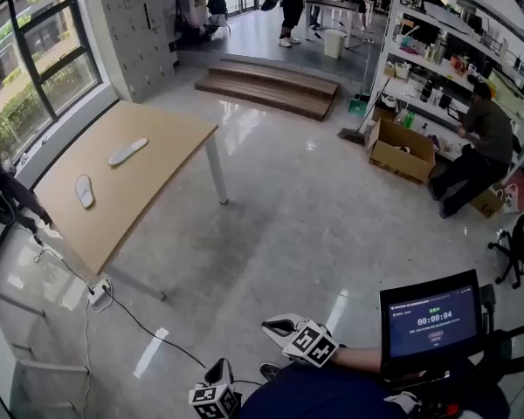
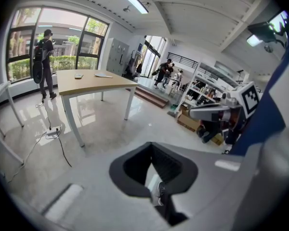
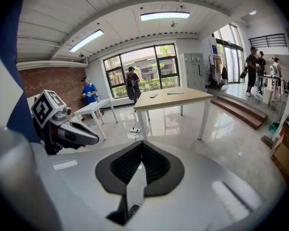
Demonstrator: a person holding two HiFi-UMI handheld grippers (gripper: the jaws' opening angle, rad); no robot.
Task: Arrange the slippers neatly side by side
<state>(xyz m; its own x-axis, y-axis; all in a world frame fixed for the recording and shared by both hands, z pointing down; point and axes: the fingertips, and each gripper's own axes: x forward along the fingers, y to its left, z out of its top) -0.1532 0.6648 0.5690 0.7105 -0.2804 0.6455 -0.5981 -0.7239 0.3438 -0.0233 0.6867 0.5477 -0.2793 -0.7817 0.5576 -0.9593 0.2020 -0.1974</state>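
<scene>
Two pale slippers lie apart on the wooden table (image 1: 153,182) far to the left: one (image 1: 127,152) further back, one (image 1: 85,190) nearer, at different angles. Both grippers hang low by the person's body, well away from the table. My left gripper (image 1: 217,374) and my right gripper (image 1: 278,326) are shut with nothing between the jaws. The left gripper view looks along its closed jaws towards the table (image 2: 91,83) with the slippers (image 2: 78,75) (image 2: 103,75). In the right gripper view the same table (image 3: 183,98) carries both slippers (image 3: 154,96) (image 3: 174,92).
Glossy floor lies between me and the table. A power strip with cable (image 1: 99,293) sits by the table leg. Wooden steps (image 1: 271,85), a cardboard box (image 1: 402,151) and a crouching person (image 1: 476,147) by shelves are at the back right. A screen (image 1: 432,321) is mounted near my right arm.
</scene>
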